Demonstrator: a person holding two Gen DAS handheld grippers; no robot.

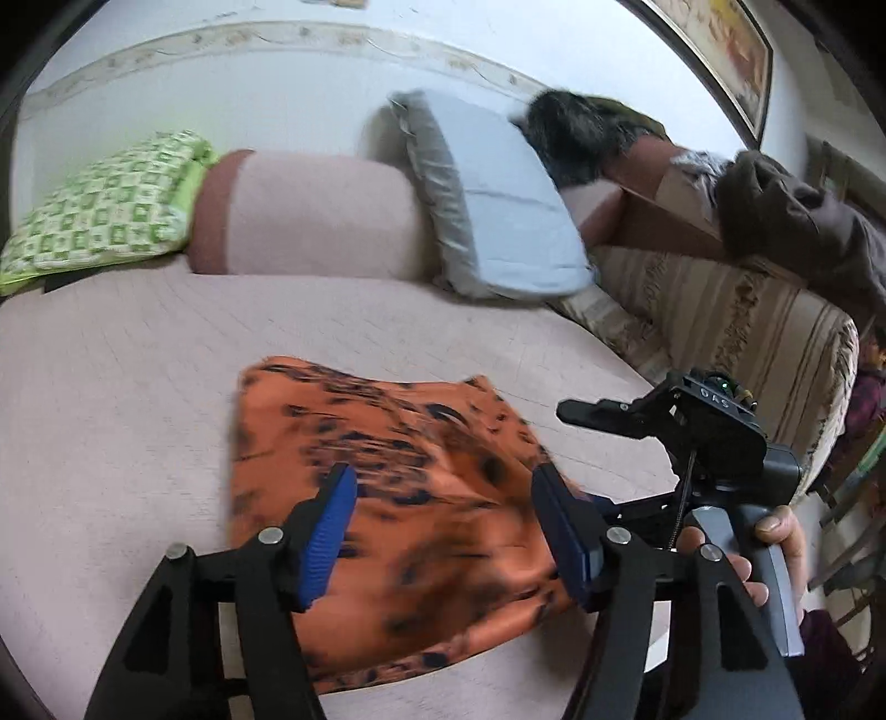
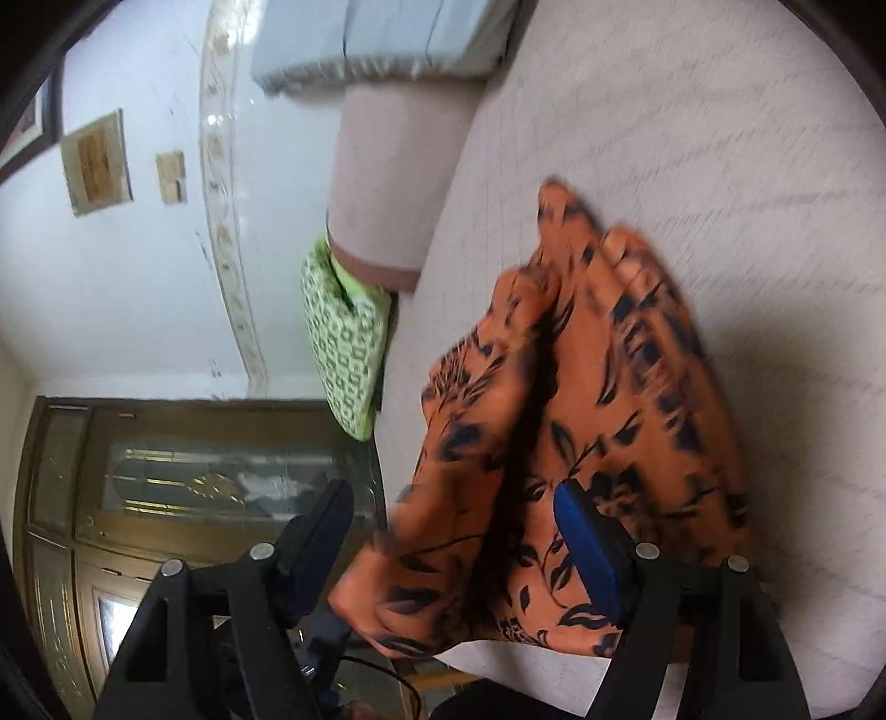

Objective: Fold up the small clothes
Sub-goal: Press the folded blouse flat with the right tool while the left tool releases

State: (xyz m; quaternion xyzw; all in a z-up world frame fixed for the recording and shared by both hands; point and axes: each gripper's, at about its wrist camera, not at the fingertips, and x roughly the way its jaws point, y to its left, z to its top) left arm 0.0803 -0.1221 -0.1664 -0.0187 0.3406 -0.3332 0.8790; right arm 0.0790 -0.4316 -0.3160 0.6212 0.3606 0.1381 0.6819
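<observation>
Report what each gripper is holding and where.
Nothing is held. Left gripper and right gripper are both open over the orange garment, pads not pressing it.

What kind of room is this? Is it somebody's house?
Probably a room in a home, a bedroom or sitting room. There is a pink-covered bed or couch with a green checked pillow and a grey pillow, a framed picture on the wall, and a wooden glass-fronted cabinet.

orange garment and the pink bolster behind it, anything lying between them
Nothing: in the left wrist view only bare pink bed cover runs from the orange garment back to the pink bolster.
</observation>
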